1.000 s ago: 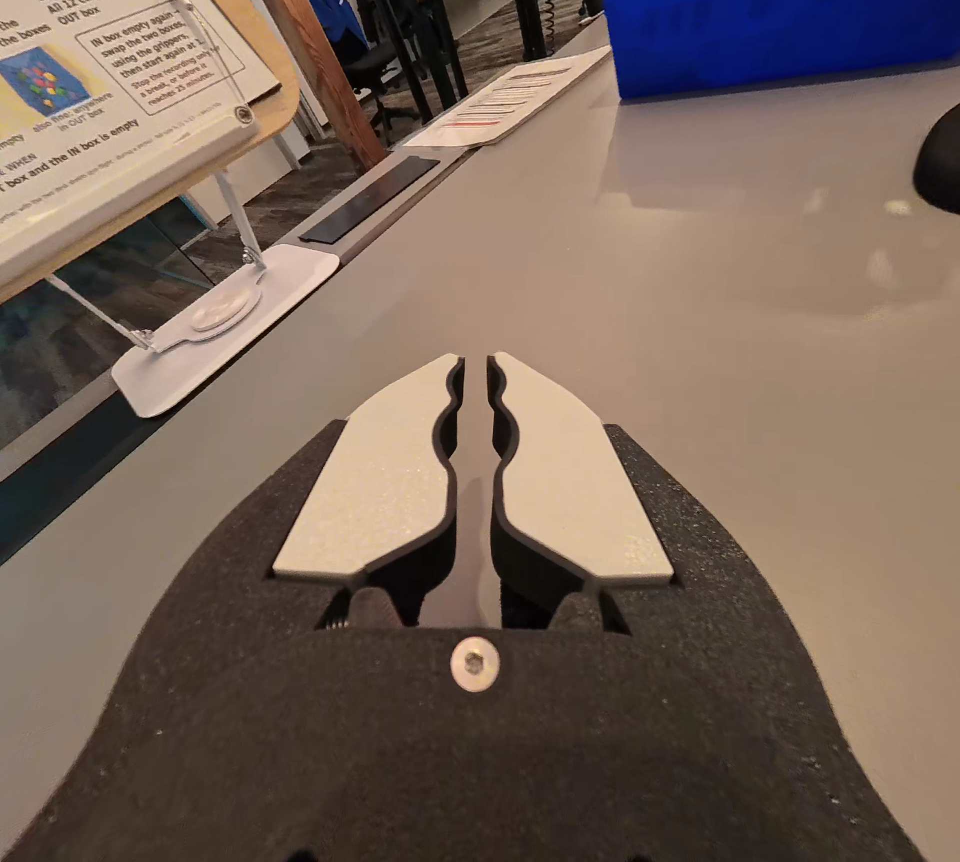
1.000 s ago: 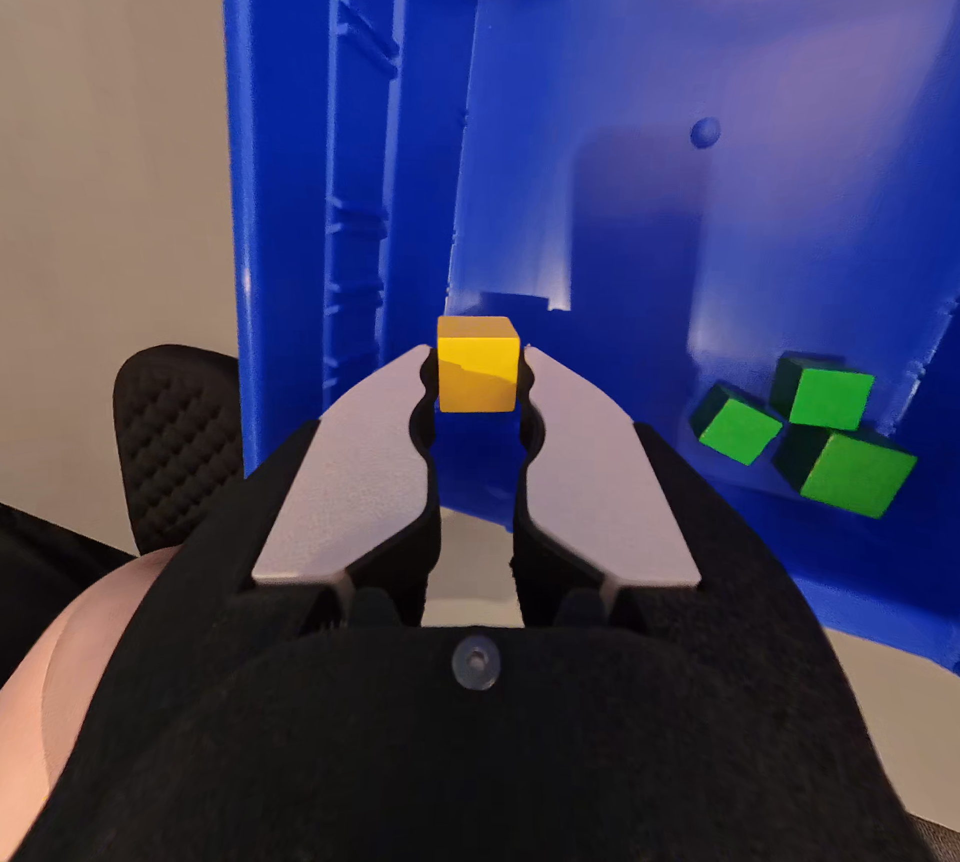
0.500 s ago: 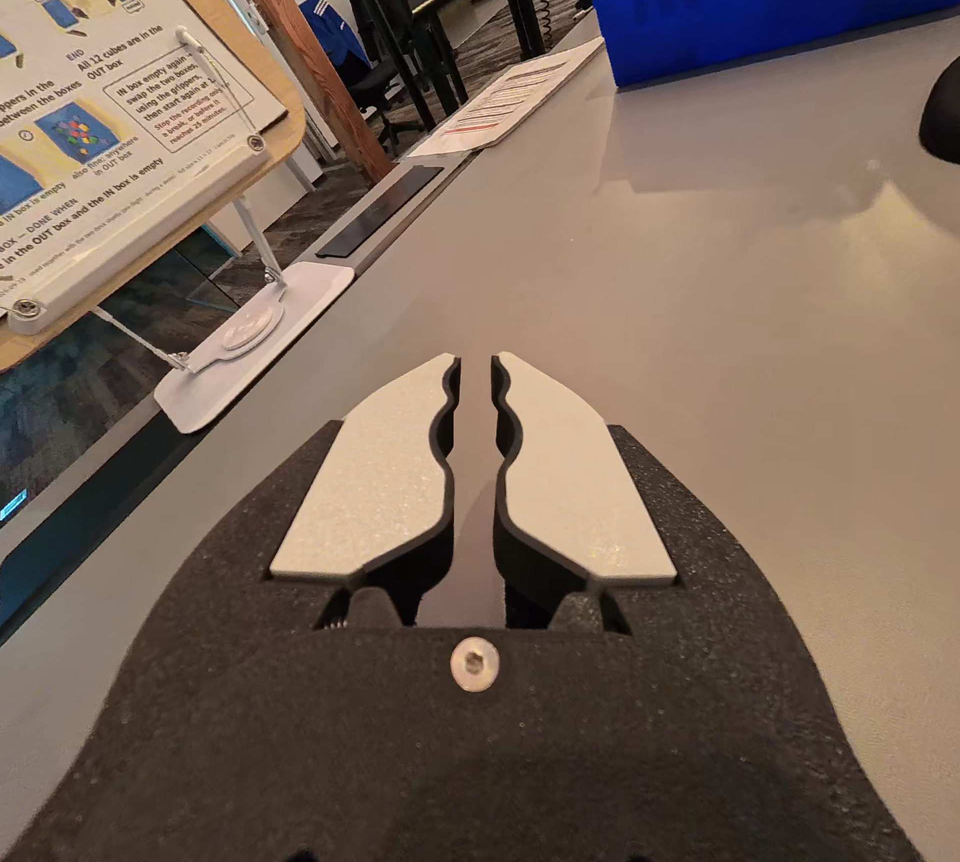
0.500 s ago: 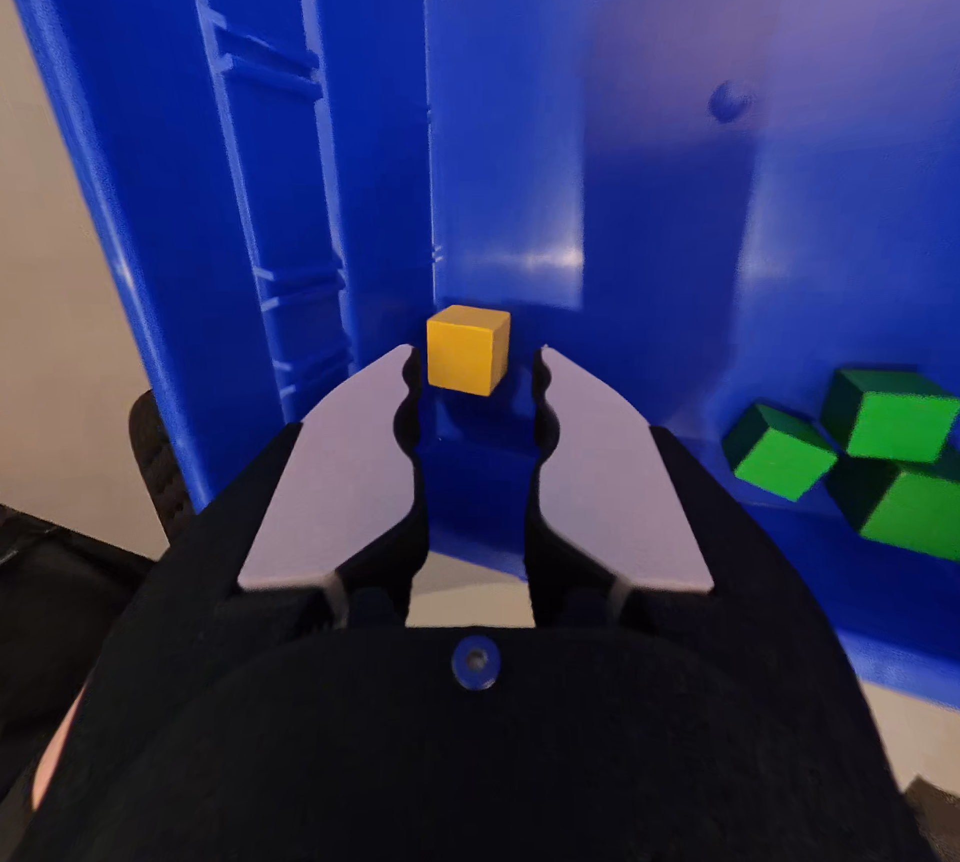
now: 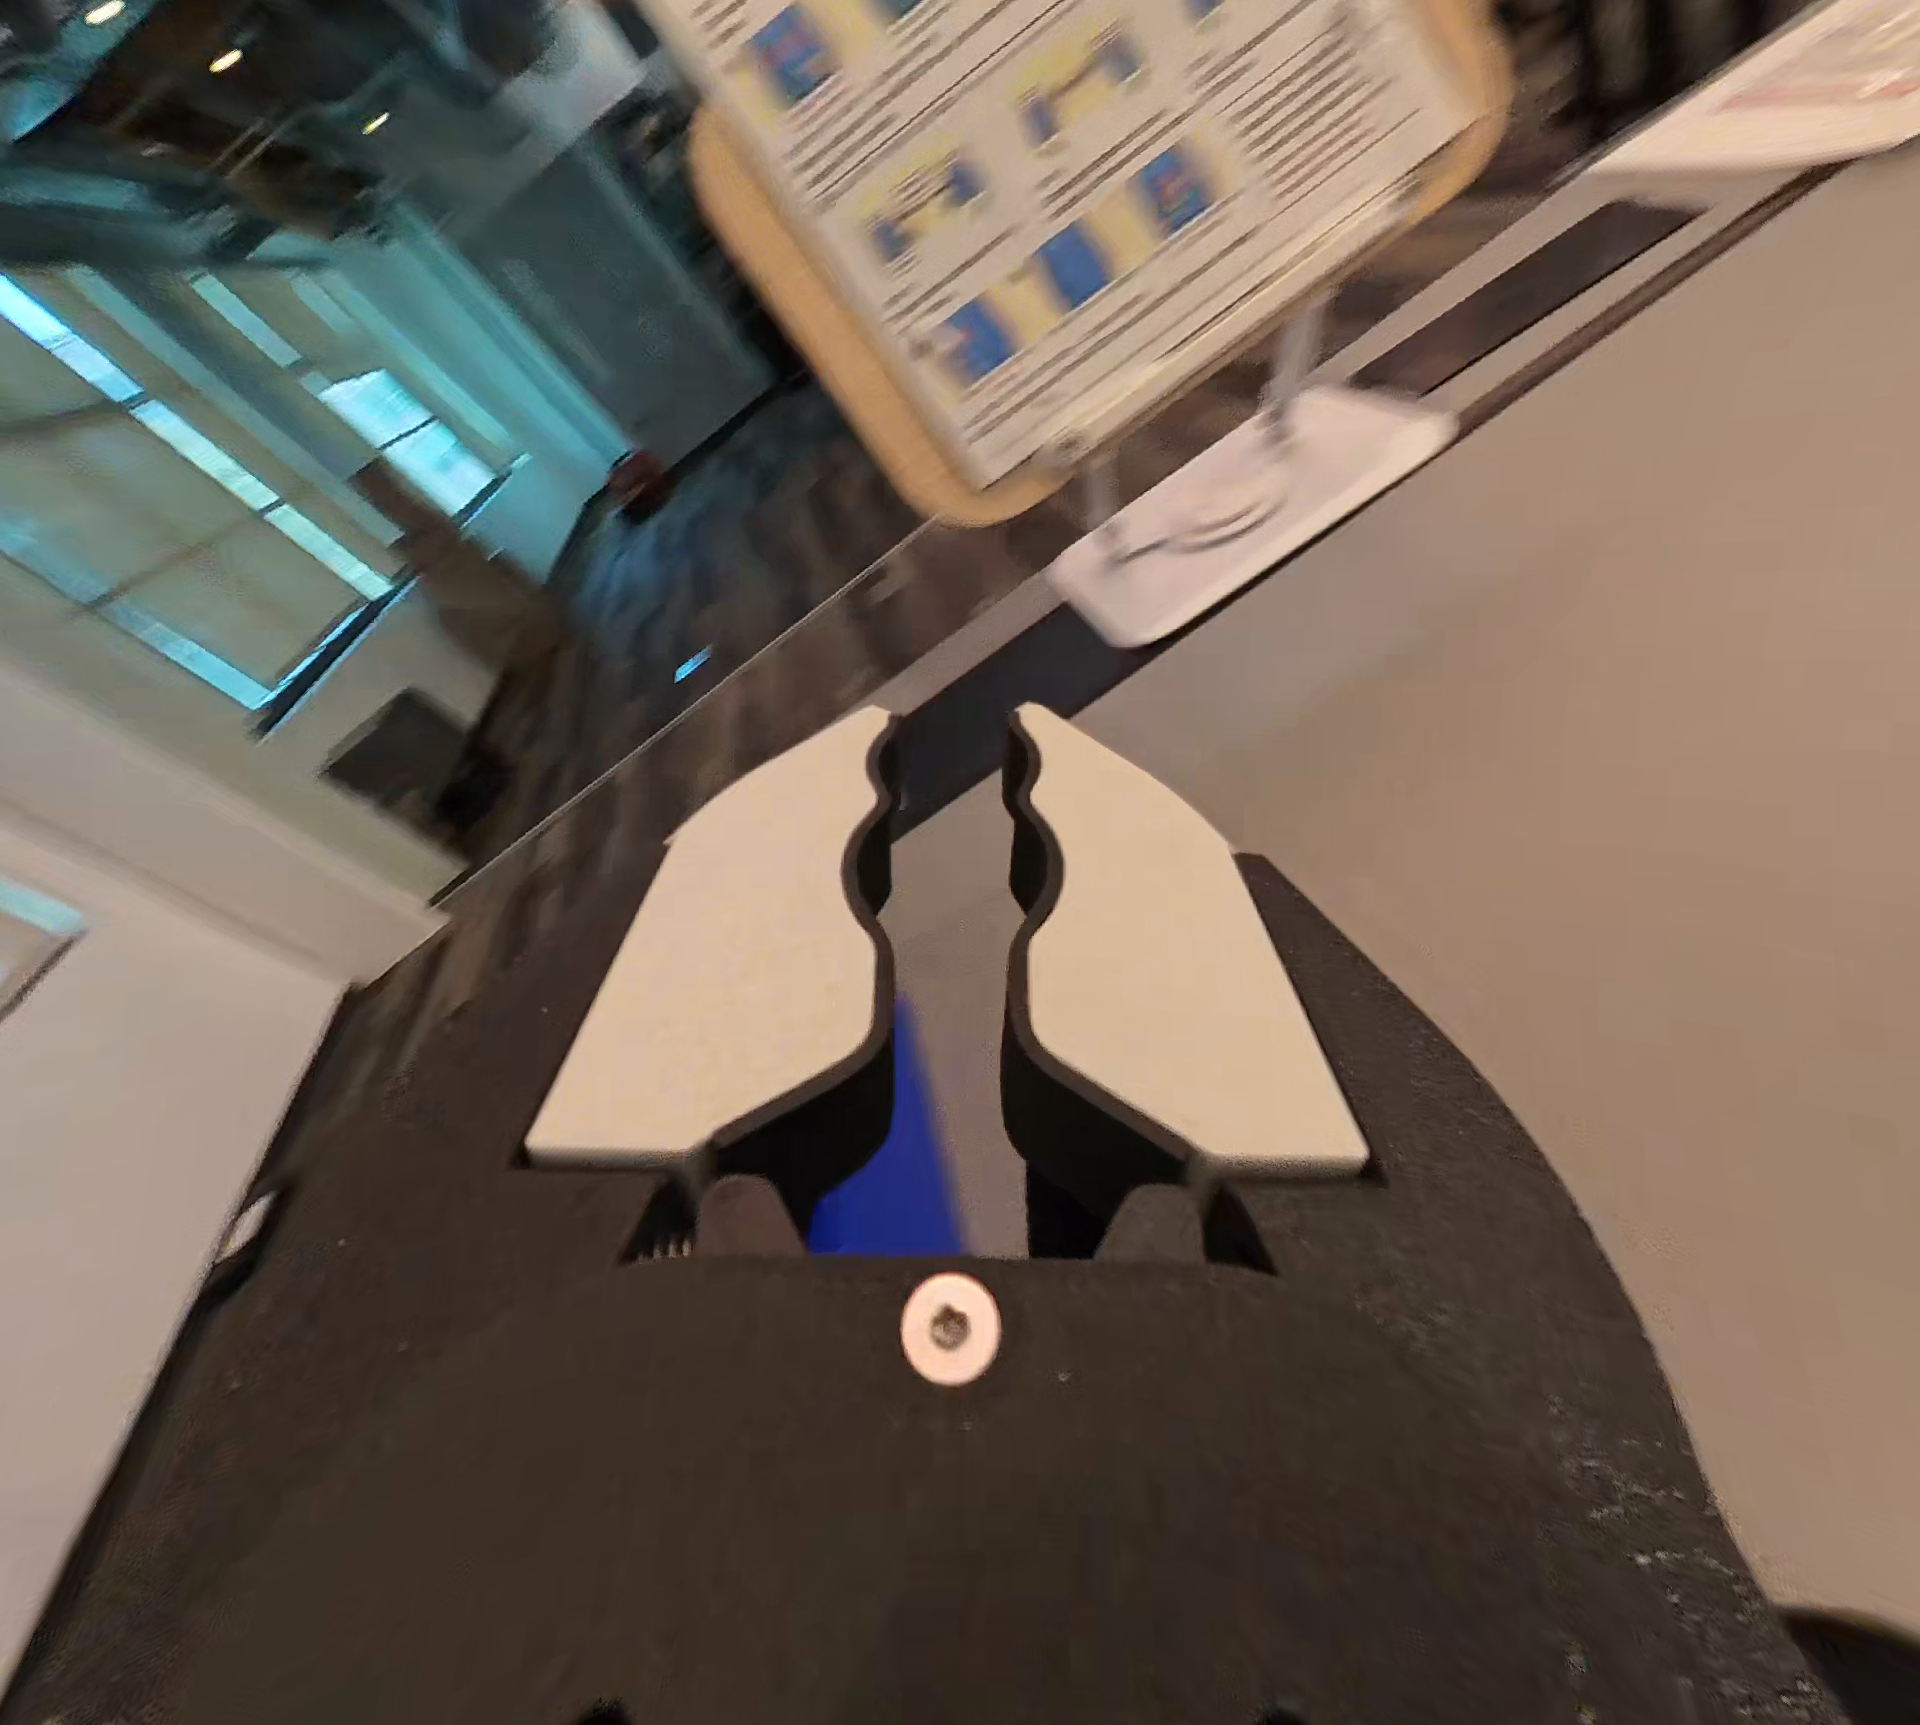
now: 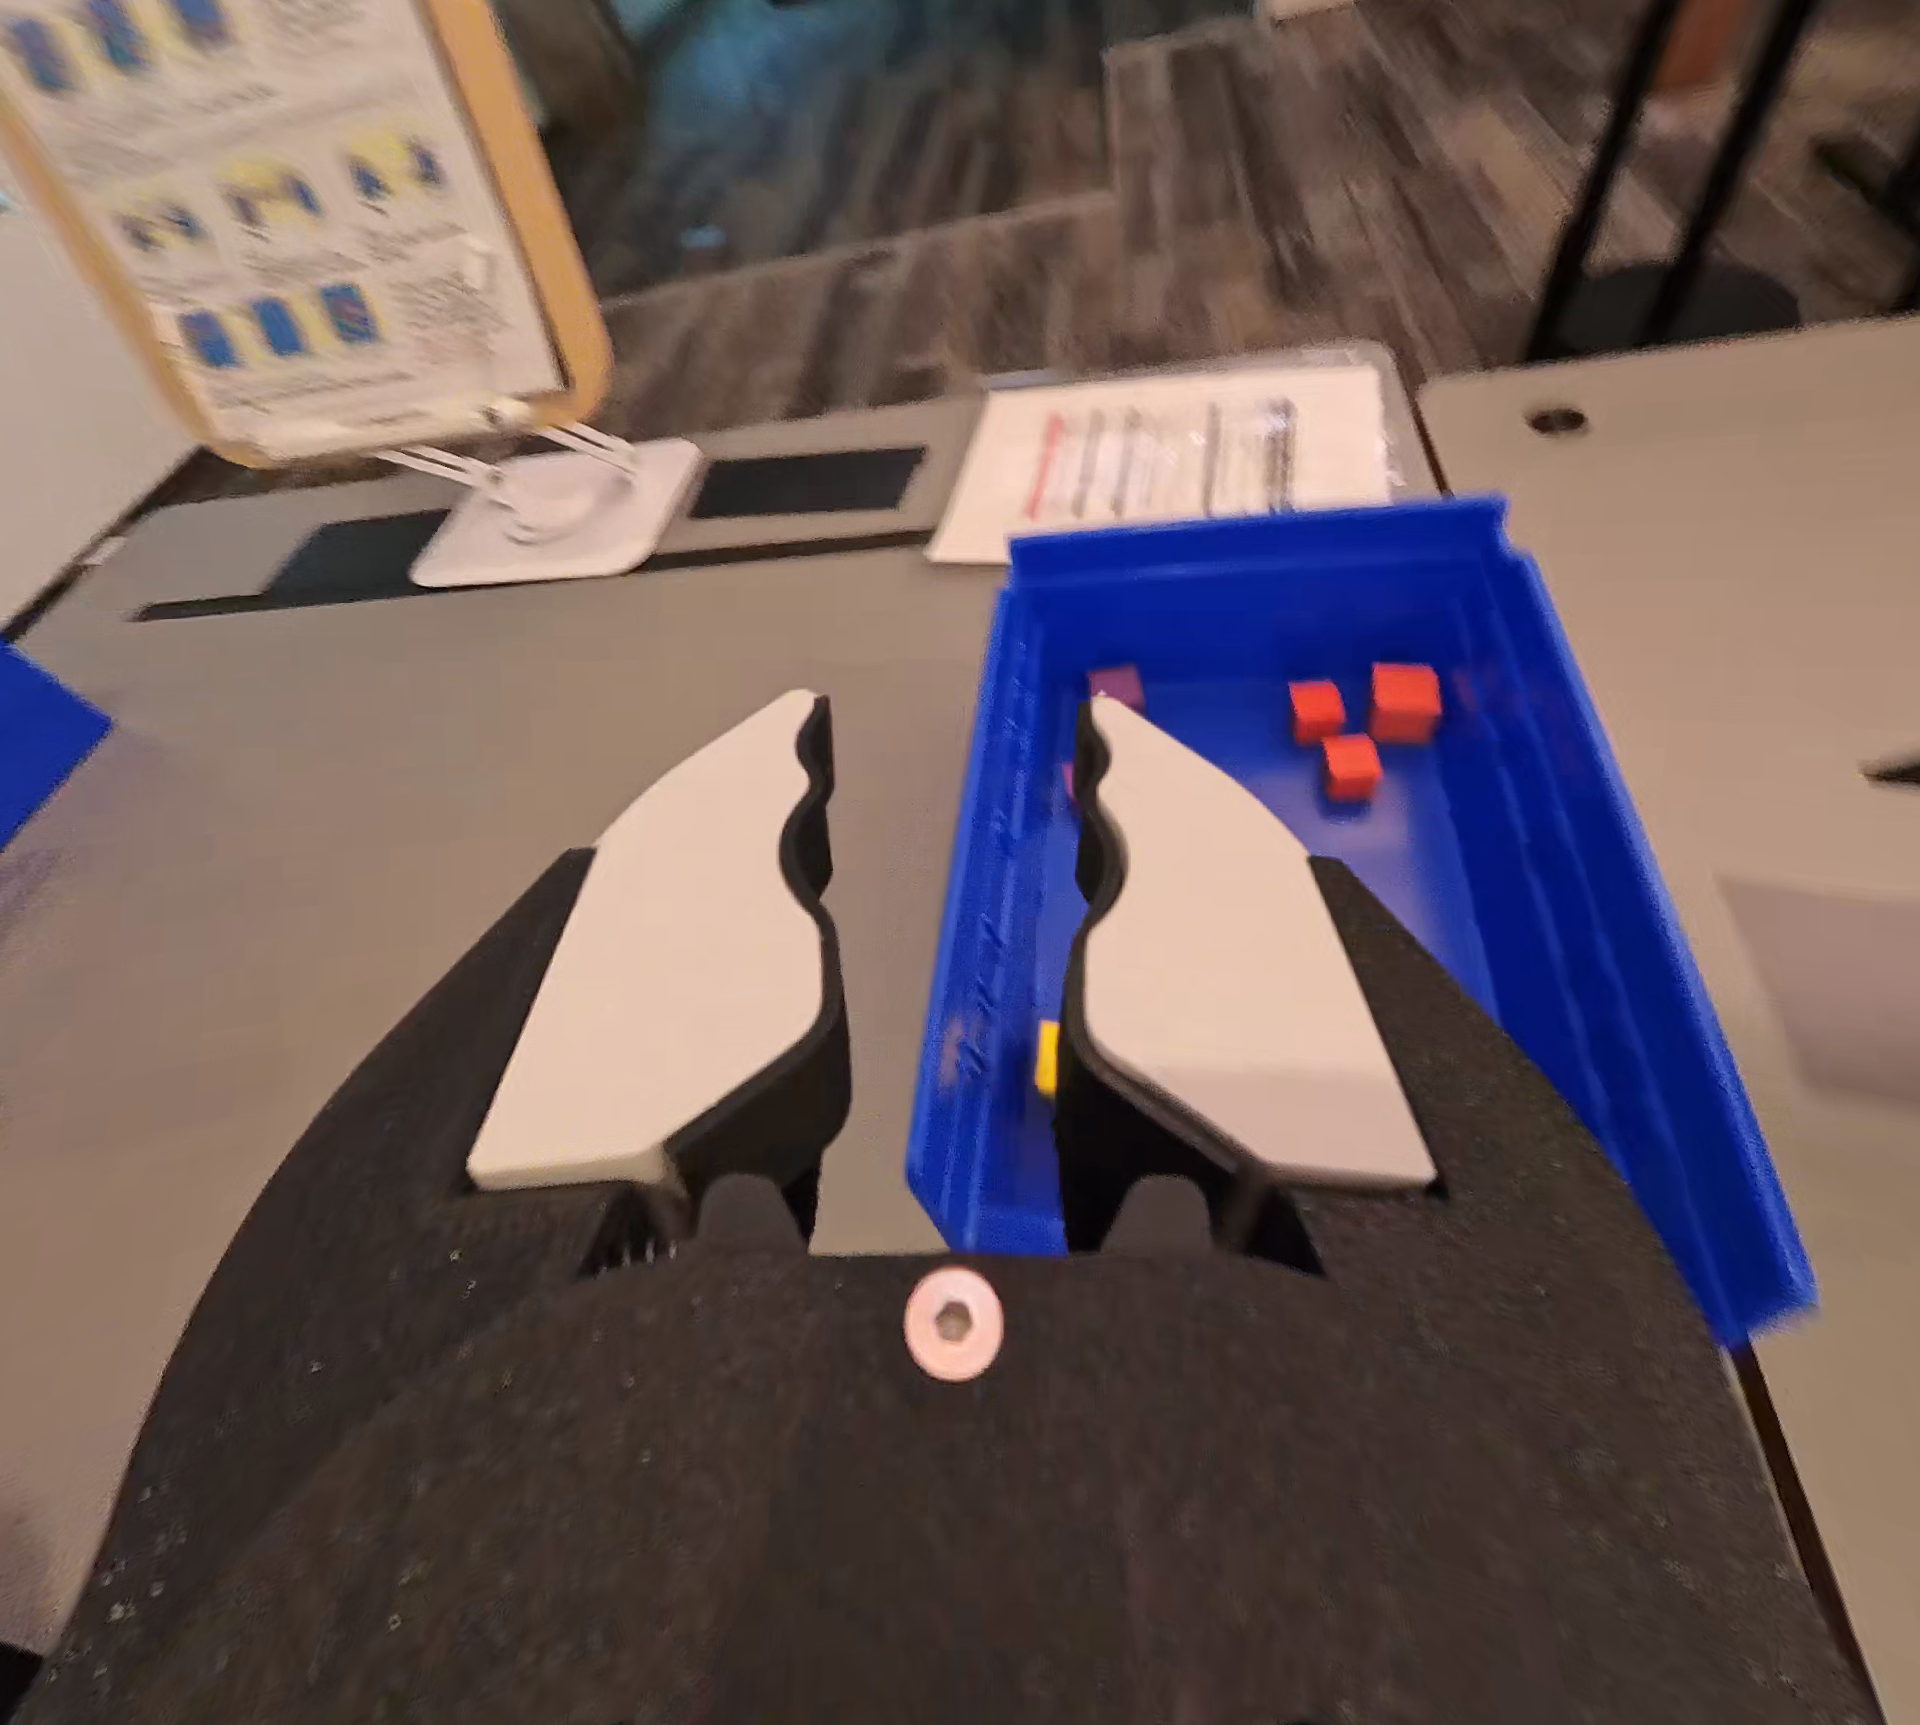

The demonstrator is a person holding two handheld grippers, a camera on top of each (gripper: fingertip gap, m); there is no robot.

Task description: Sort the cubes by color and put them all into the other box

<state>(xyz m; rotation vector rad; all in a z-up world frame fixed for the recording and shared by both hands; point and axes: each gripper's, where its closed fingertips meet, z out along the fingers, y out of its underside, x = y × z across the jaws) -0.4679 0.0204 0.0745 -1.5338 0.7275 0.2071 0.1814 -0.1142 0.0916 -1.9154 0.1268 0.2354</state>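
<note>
My right gripper (image 6: 954, 719) is wide open and empty, held above the grey table beside the left wall of a blue box (image 6: 1621, 896). In the box lie three red cubes (image 6: 1351, 766) at the far end and a purple cube (image 6: 1117, 688) by the far left wall. A sliver of a yellow cube (image 6: 1047, 1057) shows by the near left wall. My right finger hides the near part of the box floor. My left gripper (image 5: 951, 725) is slightly open and empty, low over the table edge. A bit of a blue box (image 5: 883, 1156) shows between its fingers.
An instruction board on a white stand (image 6: 260, 117) is at the table's far left, also in the left wrist view (image 5: 1039, 117). A paper sheet (image 6: 1174, 460) lies behind the box. Another blue box corner (image 6: 42, 730) shows at the left edge. Both views are motion-blurred.
My right gripper let go of the yellow cube inside the box, opened wide and pulled back and up. My left gripper swung left toward the board and opened a little.
</note>
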